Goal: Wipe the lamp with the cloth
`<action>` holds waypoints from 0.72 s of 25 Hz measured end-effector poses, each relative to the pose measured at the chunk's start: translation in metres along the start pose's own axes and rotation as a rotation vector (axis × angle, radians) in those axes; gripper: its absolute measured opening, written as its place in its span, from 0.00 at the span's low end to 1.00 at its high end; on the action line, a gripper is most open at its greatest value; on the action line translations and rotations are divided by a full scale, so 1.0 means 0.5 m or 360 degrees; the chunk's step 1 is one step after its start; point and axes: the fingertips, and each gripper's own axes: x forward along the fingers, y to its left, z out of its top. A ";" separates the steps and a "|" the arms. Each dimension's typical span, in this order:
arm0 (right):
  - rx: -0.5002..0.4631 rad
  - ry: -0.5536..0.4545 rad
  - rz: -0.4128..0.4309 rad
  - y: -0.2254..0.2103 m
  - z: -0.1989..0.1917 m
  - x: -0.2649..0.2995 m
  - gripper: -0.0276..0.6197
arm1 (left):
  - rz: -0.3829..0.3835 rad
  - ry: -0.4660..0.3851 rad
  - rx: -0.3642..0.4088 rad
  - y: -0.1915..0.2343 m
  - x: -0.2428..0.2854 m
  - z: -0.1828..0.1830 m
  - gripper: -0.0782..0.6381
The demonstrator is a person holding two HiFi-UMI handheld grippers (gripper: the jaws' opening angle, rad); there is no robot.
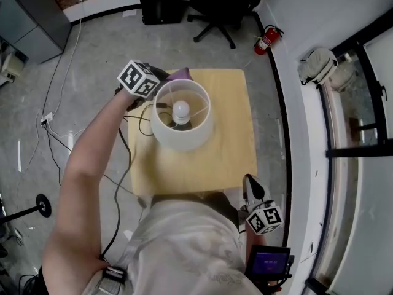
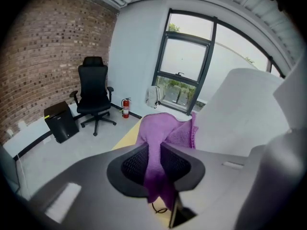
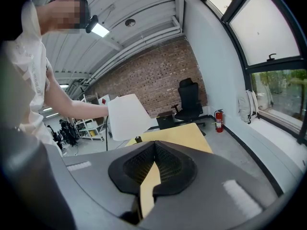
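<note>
A lamp with a white drum shade (image 1: pixel 182 131) and a bare bulb (image 1: pixel 180 109) stands on the pale wooden table (image 1: pixel 230 155). In the head view my left gripper (image 1: pixel 171 77) is at the shade's far left rim, shut on a purple cloth (image 1: pixel 181 74). The left gripper view shows the cloth (image 2: pixel 165 131) pinched between the jaws (image 2: pixel 154 164) and bunched ahead of them, against the shade (image 2: pixel 240 109) on the right. My right gripper (image 1: pixel 250 188) hovers at the table's near right corner, away from the lamp (image 3: pixel 125 115). Its jaws (image 3: pixel 154 147) are shut, with nothing between them.
The lamp's black cord (image 1: pixel 141 126) loops over the table's left edge to the floor. Behind the table are a black office chair (image 1: pixel 224 5), a black box (image 1: pixel 161 2) and a red fire extinguisher (image 1: pixel 268 39). A backpack (image 1: pixel 316 66) lies by the window wall.
</note>
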 end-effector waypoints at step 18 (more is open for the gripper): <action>0.0035 -0.0070 -0.0038 -0.010 -0.002 -0.005 0.06 | -0.0240 -0.0289 0.0374 -0.088 -0.172 0.279 0.22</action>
